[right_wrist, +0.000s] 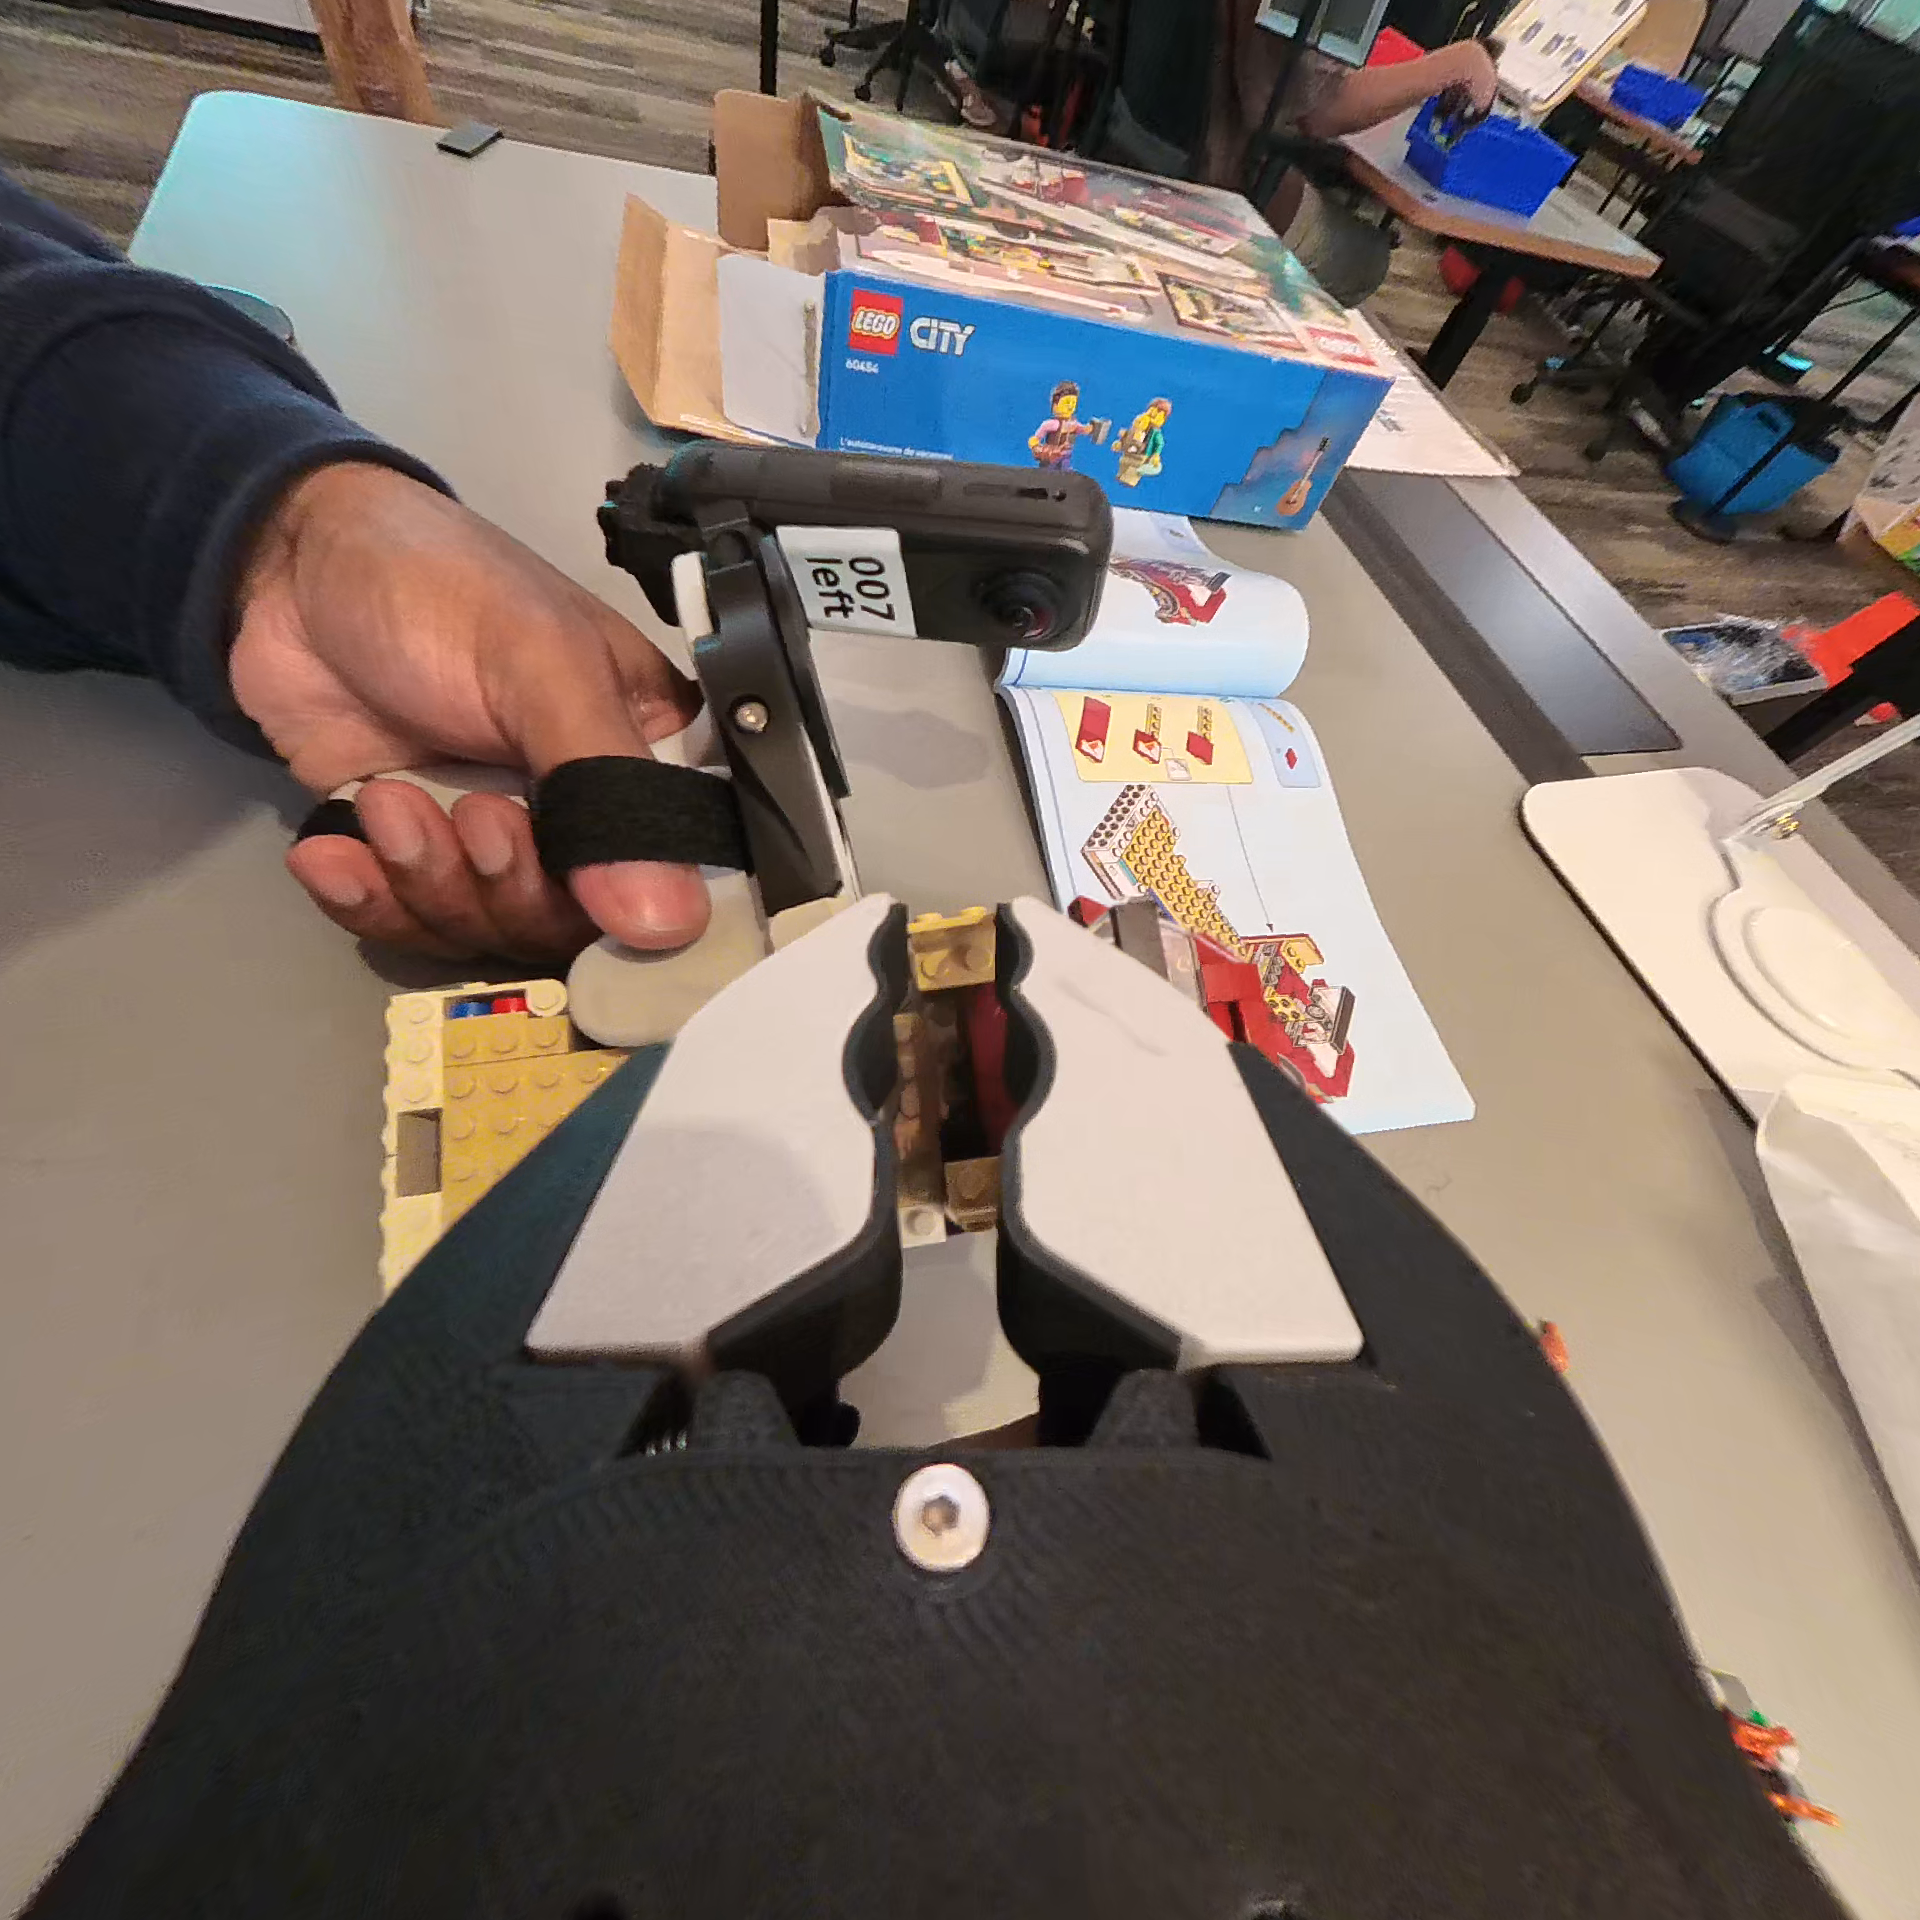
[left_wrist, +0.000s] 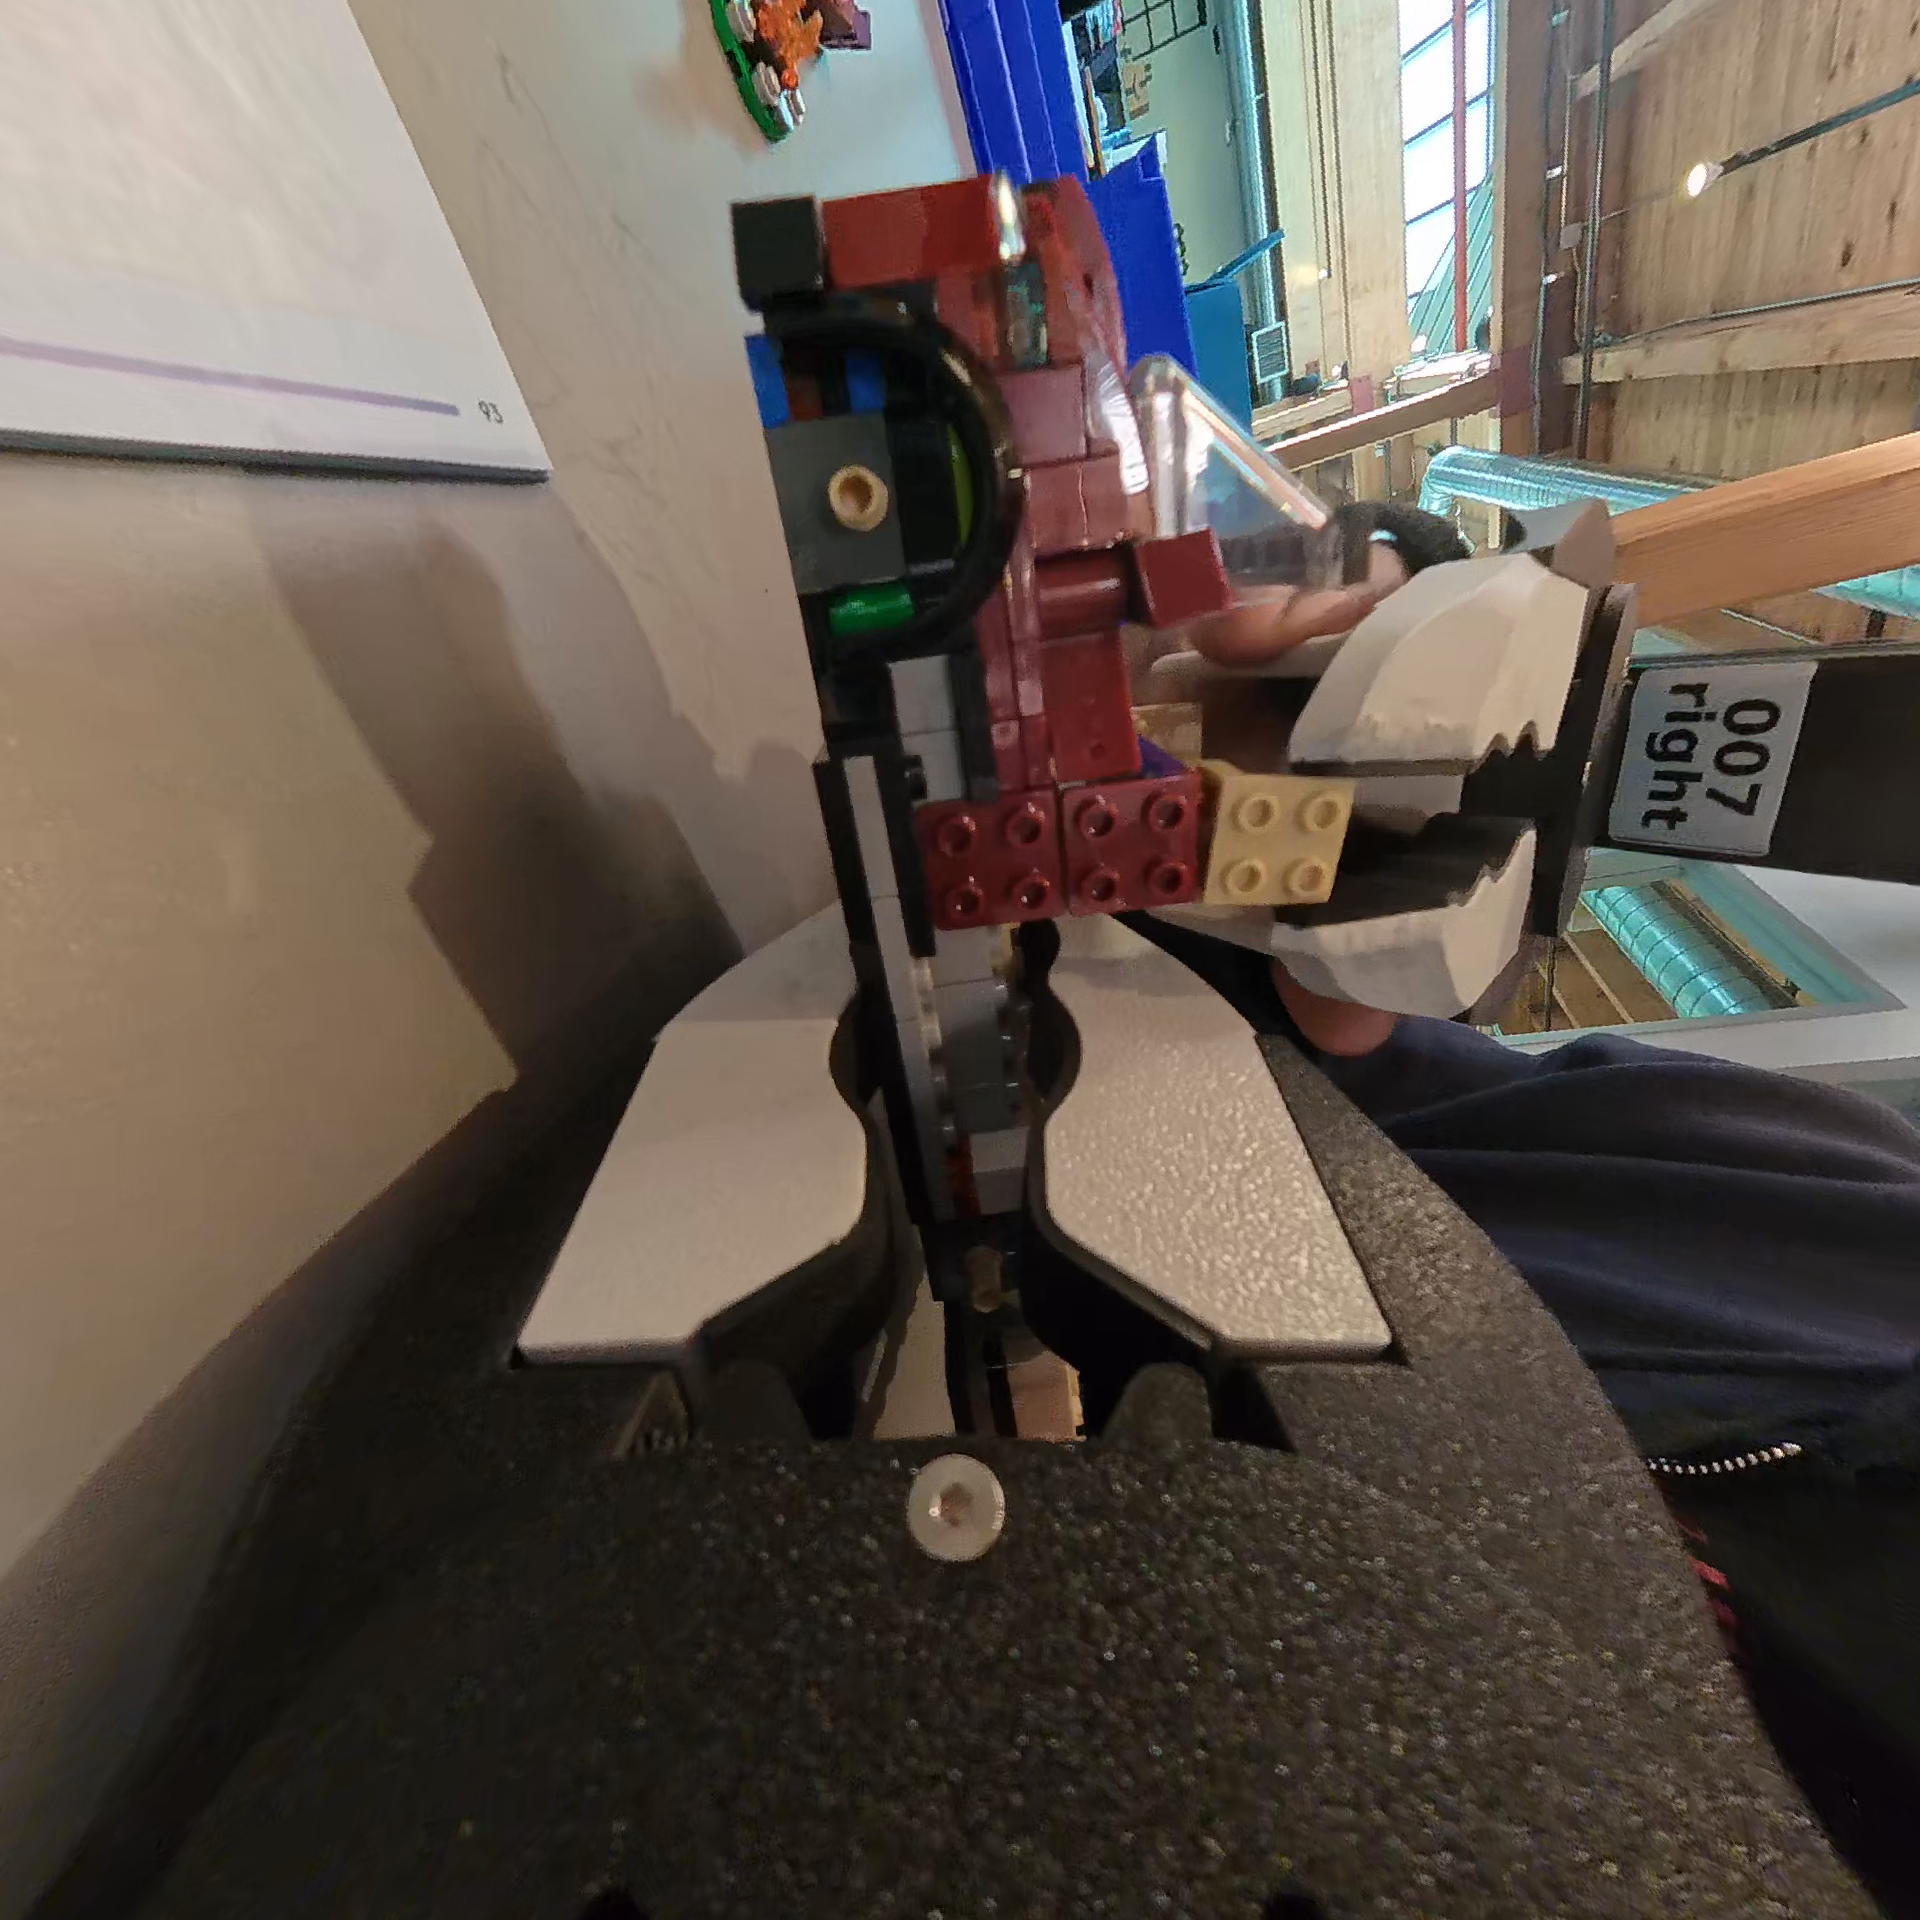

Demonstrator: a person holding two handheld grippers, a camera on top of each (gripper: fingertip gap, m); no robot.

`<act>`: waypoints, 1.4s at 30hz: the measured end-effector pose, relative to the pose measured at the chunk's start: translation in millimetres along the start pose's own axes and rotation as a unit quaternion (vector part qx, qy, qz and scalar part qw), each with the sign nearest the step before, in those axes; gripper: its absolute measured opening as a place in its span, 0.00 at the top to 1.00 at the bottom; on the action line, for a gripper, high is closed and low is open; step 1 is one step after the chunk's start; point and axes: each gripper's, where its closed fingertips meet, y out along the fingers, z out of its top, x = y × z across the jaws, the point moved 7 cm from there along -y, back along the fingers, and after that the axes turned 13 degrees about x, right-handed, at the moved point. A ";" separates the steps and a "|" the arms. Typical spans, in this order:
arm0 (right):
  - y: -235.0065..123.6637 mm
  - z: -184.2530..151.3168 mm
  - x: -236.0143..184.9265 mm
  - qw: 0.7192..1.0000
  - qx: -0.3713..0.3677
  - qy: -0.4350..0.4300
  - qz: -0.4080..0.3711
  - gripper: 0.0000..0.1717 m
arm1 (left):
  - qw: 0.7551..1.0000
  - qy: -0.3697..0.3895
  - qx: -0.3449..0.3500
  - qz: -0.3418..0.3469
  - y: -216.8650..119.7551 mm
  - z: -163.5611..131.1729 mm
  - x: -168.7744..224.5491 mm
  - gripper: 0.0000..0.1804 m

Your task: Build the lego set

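Note:
My left gripper (left_wrist: 966,966) is shut on a brick model (left_wrist: 997,582). The model is a dark red body on grey and black plates with a clear windscreen piece, and it stands upright between my pads. My right gripper (left_wrist: 1351,862) comes in from the right, shut on a tan two-by-two brick (left_wrist: 1278,847). This brick touches the dark red studded bricks (left_wrist: 1070,857) on the model's side. In the right wrist view my right gripper (right_wrist: 948,935) pinches the tan brick (right_wrist: 951,951) at its tips. The left gripper's body (right_wrist: 769,748) and the hand holding it are just behind.
A tan brick assembly (right_wrist: 468,1101) lies on the grey table (right_wrist: 416,364) at the left. An open instruction booklet (right_wrist: 1226,831) and a blue box (right_wrist: 1070,395) lie beyond. A white board (right_wrist: 1662,883) sits at the right. Blue bins (left_wrist: 1018,94) stand farther off. The gap from one gripper's tips to the other's is roughly 7 centimeters.

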 end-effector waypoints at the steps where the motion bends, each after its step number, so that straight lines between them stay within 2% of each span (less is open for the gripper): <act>1: 0.1 -0.1 -0.5 1.000 0.003 -0.005 -0.002 0.91 | 1.000 -0.001 0.000 -0.001 0.5 -0.5 0.2 0.87; 13: 0.2 -3.2 -5.1 0.999 0.027 -0.020 -0.034 0.91 | 1.000 0.001 -0.001 -0.002 0.4 -1.6 0.7 0.87; 26: -2.3 -4.4 -5.2 0.998 0.032 0.018 -0.048 0.91 | 1.000 -0.003 -0.007 -0.006 1.8 -2.6 0.8 0.87; 42: -7.5 -8.8 -1.7 0.999 0.016 0.047 0.001 0.91 | 0.999 -0.004 -0.041 -0.001 4.2 -7.8 0.5 0.87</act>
